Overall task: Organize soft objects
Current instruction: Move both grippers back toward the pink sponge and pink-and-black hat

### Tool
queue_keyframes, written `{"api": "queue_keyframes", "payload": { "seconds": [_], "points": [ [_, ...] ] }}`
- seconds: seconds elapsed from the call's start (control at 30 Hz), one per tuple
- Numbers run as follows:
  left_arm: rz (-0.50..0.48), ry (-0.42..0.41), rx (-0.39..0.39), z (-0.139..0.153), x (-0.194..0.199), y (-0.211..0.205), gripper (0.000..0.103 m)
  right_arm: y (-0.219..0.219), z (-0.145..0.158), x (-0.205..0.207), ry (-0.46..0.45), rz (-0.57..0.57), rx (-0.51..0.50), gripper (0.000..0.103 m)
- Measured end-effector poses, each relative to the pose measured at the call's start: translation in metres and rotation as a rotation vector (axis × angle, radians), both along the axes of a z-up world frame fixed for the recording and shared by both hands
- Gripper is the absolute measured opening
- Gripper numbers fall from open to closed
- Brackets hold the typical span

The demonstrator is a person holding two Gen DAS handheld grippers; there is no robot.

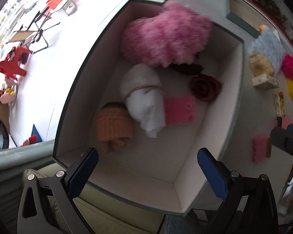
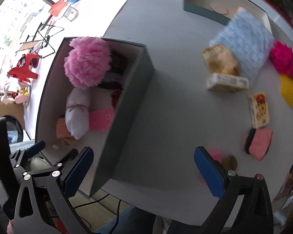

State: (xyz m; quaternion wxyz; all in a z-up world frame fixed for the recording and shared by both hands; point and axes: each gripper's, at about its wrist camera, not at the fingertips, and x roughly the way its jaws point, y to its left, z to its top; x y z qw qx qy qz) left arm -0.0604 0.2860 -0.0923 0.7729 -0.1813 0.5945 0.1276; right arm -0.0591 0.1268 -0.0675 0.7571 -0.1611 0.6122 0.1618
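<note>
A grey box (image 1: 234, 89) (image 2: 134, 89) with a pale inside holds a fluffy pink pom (image 1: 166, 37) (image 2: 87, 62), a white tied cloth roll (image 1: 142, 99) (image 2: 76, 113), an orange knit roll (image 1: 113, 126), a dark red fabric rose (image 1: 205, 87) and a pink sponge (image 1: 180, 109) (image 2: 101, 120). My left gripper (image 1: 146, 173) hangs open over the box's near end, nothing between its fingers. My right gripper (image 2: 143, 172) stands open and empty above the box's near right corner and the grey table (image 2: 175, 107).
On the table right of the box lie a light blue knit cushion (image 2: 244, 44), a tan plush (image 2: 222, 60), a small carton (image 2: 227, 82), magenta (image 2: 284, 58) and yellow (image 2: 290, 89) poms, a picture card (image 2: 258, 110) and a pink sponge (image 2: 258, 143). A shallow tray (image 2: 203, 5) sits at the back.
</note>
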Motion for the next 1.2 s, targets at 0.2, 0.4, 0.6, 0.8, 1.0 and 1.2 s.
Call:
{"api": "queue_keyframes", "payload": {
  "seconds": [0.2, 0.4, 0.6, 0.8, 1.0, 1.2],
  "points": [
    [-0.103, -0.016, 0.055, 0.022, 0.014, -0.037, 0.102, -0.062, -0.006, 0.004, 0.022, -0.148, 0.037, 0.103],
    [-0.209, -0.018, 0.078, 0.034, 0.028, -0.085, 0.102, -0.134, -0.009, 0.007, 0.032, -0.326, 0.074, 0.103],
    [-0.324, -0.026, 0.089, 0.041, 0.040, -0.129, 0.102, -0.198, -0.015, 0.002, 0.043, -0.488, 0.110, 0.103],
    [-0.398, -0.005, 0.045, 0.029, 0.061, -0.168, 0.102, -0.228, -0.020, -0.003, 0.058, -0.548, 0.130, 0.103],
    [-0.519, -0.005, 0.105, 0.011, 0.069, -0.216, 0.102, -0.250, -0.029, -0.010, 0.077, -0.570, 0.124, 0.103],
    [-0.811, -0.091, 0.227, 0.002, 0.067, -0.273, 0.102, -0.279, -0.042, -0.019, 0.106, -0.623, 0.132, 0.103]
  ]
}}
